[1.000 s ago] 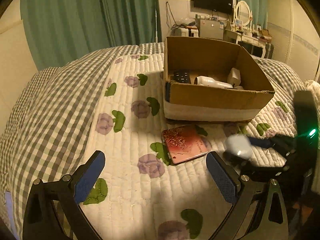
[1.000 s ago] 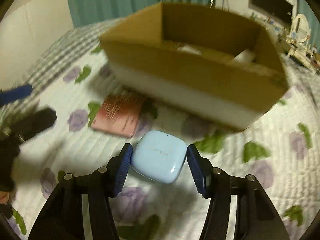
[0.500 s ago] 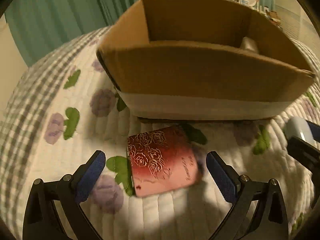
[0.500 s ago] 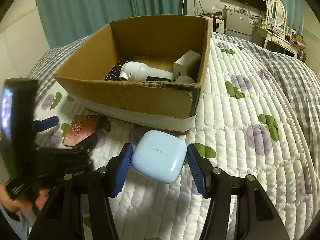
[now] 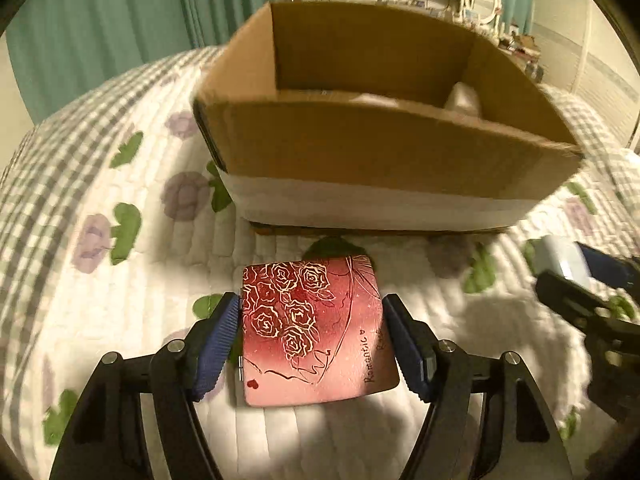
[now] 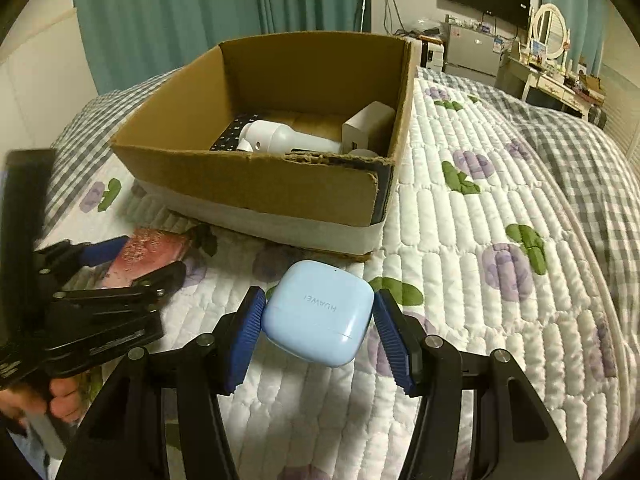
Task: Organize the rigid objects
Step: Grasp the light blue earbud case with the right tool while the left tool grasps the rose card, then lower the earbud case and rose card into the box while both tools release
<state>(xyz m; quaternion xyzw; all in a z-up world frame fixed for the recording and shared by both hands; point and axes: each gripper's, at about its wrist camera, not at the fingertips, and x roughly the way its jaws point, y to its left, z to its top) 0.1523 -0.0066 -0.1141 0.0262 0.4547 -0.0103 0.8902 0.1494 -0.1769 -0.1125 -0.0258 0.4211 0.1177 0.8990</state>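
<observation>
A flat red tin with white rose drawings (image 5: 316, 328) lies on the quilt in front of the cardboard box (image 5: 380, 152). My left gripper (image 5: 314, 340) has closed in around the tin, its blue pads (image 5: 218, 336) against the tin's two sides. My right gripper (image 6: 318, 330) is shut on a light blue earbud case (image 6: 318, 314) and holds it above the quilt, near the box's front right corner (image 6: 376, 208). The case shows at the right edge of the left wrist view (image 5: 560, 258). The red tin and left gripper show at the left of the right wrist view (image 6: 150, 250).
The box holds a white cylindrical device (image 6: 284, 140), a dark remote (image 6: 232, 134) and a small white charger block (image 6: 366, 126). The flowered white quilt (image 6: 480, 240) lies over a grey checked cover. Green curtains hang behind; a dresser with a mirror (image 6: 554, 36) stands far right.
My left gripper moved forward and down over the red tin and narrowed from wide open until its pads meet the tin's sides. My right gripper rose and swung right, still holding the blue case.
</observation>
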